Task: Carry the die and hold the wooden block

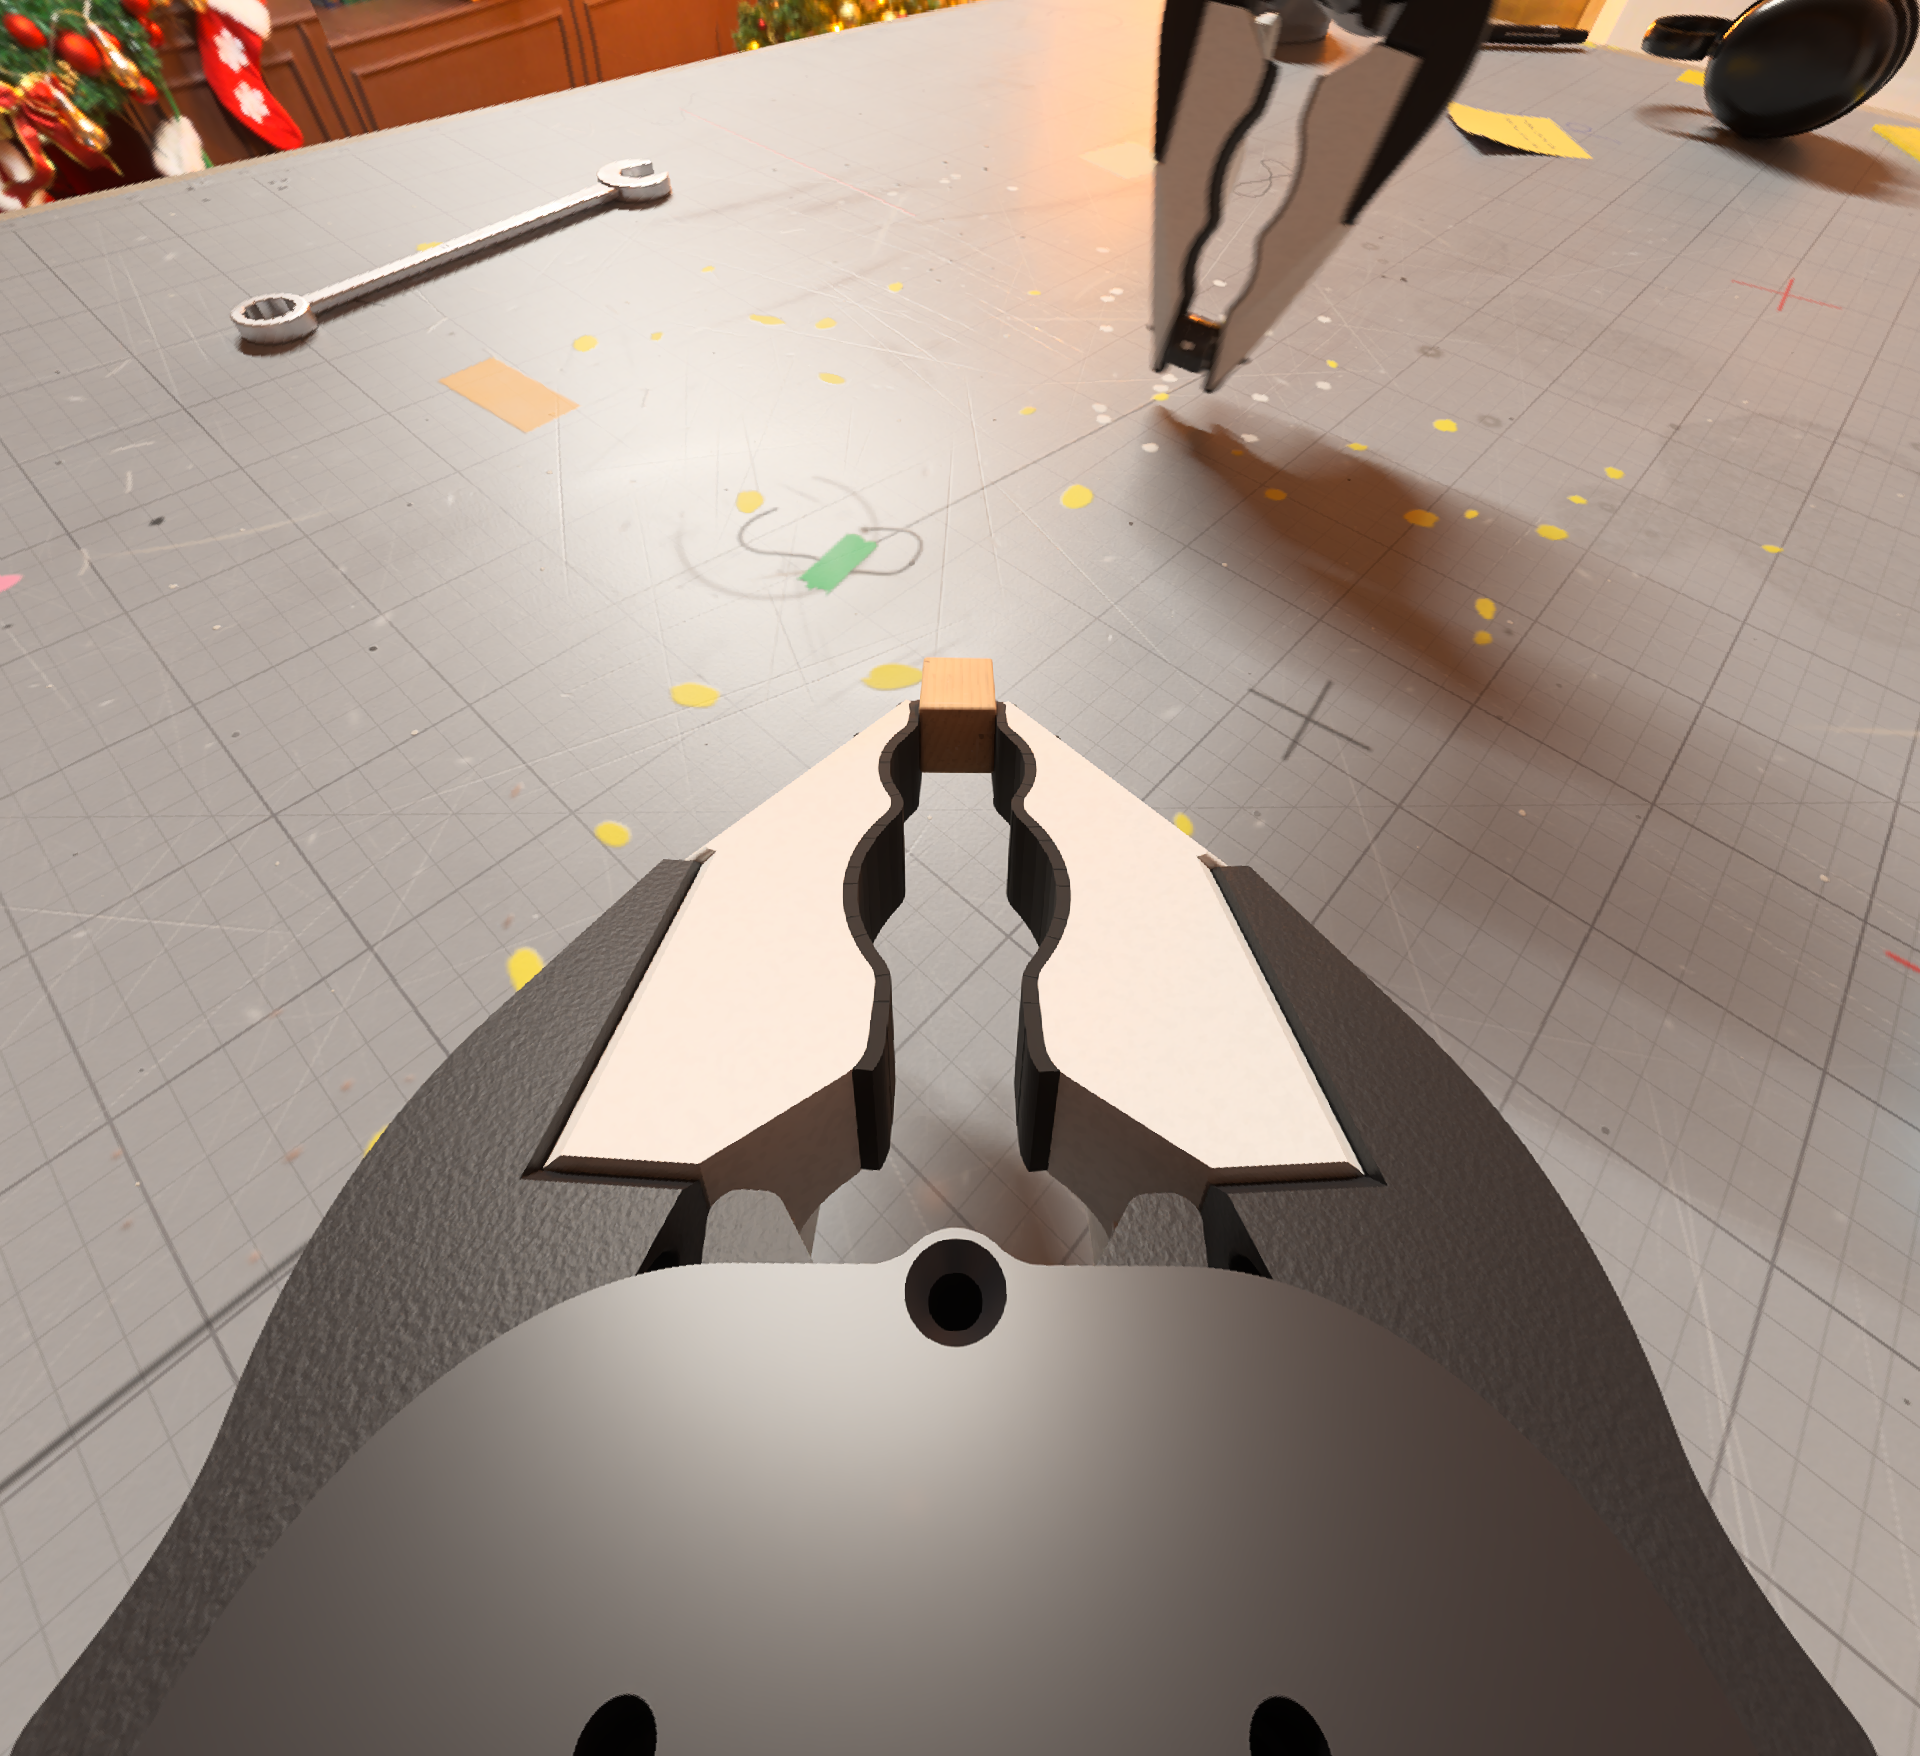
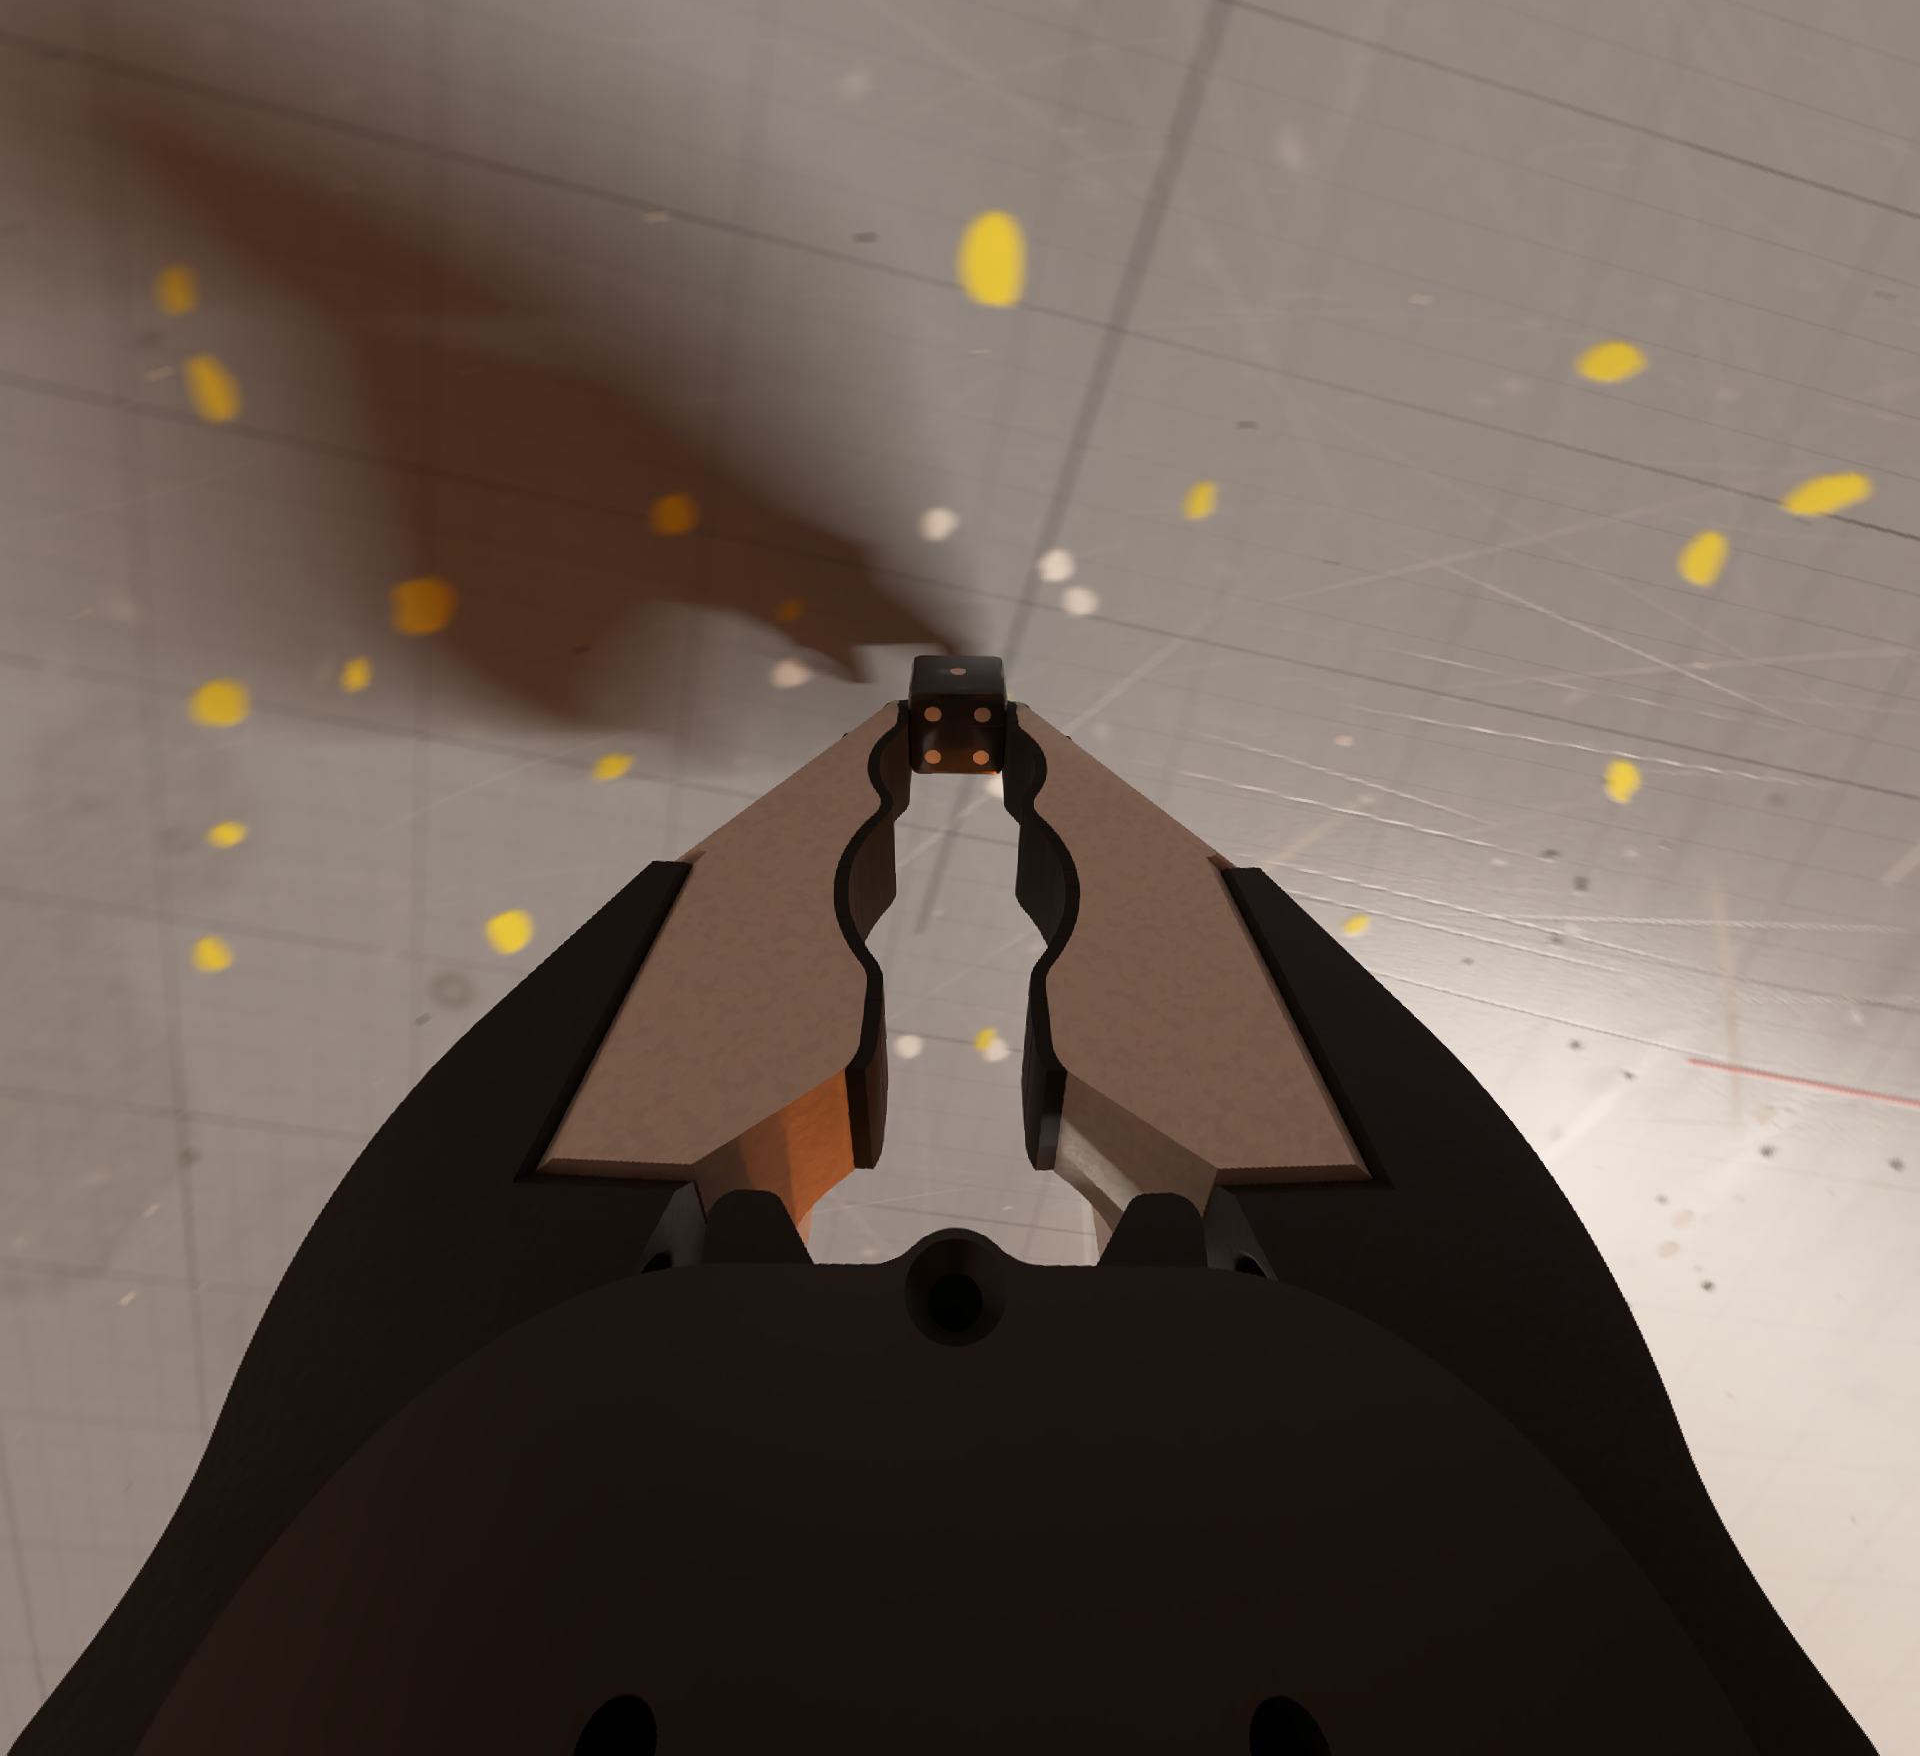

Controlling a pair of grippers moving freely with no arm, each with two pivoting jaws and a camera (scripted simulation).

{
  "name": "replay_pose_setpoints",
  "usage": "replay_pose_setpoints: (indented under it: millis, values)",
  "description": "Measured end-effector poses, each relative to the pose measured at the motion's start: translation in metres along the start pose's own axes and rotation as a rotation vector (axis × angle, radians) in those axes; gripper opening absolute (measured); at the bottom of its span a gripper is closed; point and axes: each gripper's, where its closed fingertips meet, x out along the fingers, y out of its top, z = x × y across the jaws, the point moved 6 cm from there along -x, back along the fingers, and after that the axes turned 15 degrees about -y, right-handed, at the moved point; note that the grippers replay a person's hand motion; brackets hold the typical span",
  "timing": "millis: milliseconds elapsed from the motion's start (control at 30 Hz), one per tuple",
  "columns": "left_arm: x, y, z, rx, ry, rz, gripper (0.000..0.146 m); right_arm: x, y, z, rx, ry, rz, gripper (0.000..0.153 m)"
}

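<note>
My left gripper [image 1: 957, 719] is shut on a small wooden block [image 1: 957, 714], held between its fingertips above the grey cutting mat [image 1: 416, 771]. My right gripper [image 2: 957, 719] is shut on a black die [image 2: 957, 714] with pale pips, held above the mat [image 2: 1455, 771]. In the left wrist view the right gripper [image 1: 1195, 356] hangs at the upper right, pointing down, with the die [image 1: 1195, 343] dark between its tips just above the mat.
A silver wrench [image 1: 447, 250] lies at the far left of the mat. A black round object [image 1: 1808, 49] and yellow paper notes [image 1: 1517, 130] lie at the far right. Green tape [image 1: 840, 561] and an orange patch [image 1: 507, 394] are stuck on the mat.
</note>
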Motion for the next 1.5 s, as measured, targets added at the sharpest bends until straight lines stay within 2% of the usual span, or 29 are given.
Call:
replay_pose_setpoints:
  millis: [167, 267, 333, 433, 533, 667, 733, 867, 967, 1100, 1500]
  values:
    - [-0.001, -0.001, 0.001, -0.007, 0.023, -0.032, 0.012, 0.015, 0.005, 0.04, 0.18, -0.164, -0.064, 0.016]
    - [-0.002, 0.0, 0.002, 0.018, 0.052, -0.063, 0.012, -0.002, -0.004, 0.052, 0.288, -0.233, -0.003, 0.016]
    - [-0.002, -0.001, 0.004, 0.04, 0.064, -0.078, 0.012, -0.024, -0.032, 0.062, 0.419, -0.328, 0.011, 0.016]
    - [-0.002, -0.003, 0.004, 0.056, 0.067, -0.089, 0.012, -0.054, -0.101, 0.074, 0.704, -0.516, -0.09, 0.016]
    - [0.001, -0.004, 0.004, 0.052, 0.05, -0.077, 0.012, -0.071, -0.162, 0.065, 0.918, -0.573, -0.183, 0.016]
    - [0.009, -0.001, 0.003, 0.05, 0.021, -0.047, 0.012, -0.078, -0.211, 0.041, 1.031, -0.622, -0.358, 0.016]
    - [0.015, 0.001, 0.004, 0.048, -0.002, -0.039, 0.012, -0.074, -0.225, 0.033, 1.106, -0.595, -0.387, 0.016]
    - [0.025, 0.006, 0.009, 0.066, -0.036, -0.056, 0.012, -0.067, -0.242, 0.031, 1.169, -0.624, -0.459, 0.016]
    - [0.026, 0.009, 0.013, 0.081, -0.037, -0.057, 0.012, -0.061, -0.245, 0.035, 1.213, -0.588, -0.48, 0.016]
    - [0.022, 0.008, 0.015, 0.07, -0.03, -0.048, 0.012, -0.053, -0.23, 0.045, 1.216, -0.537, -0.466, 0.016]
    - [0.026, 0.007, 0.021, 0.08, -0.044, -0.067, 0.012, -0.012, -0.124, 0.08, 1.023, -0.418, -0.431, 0.016]
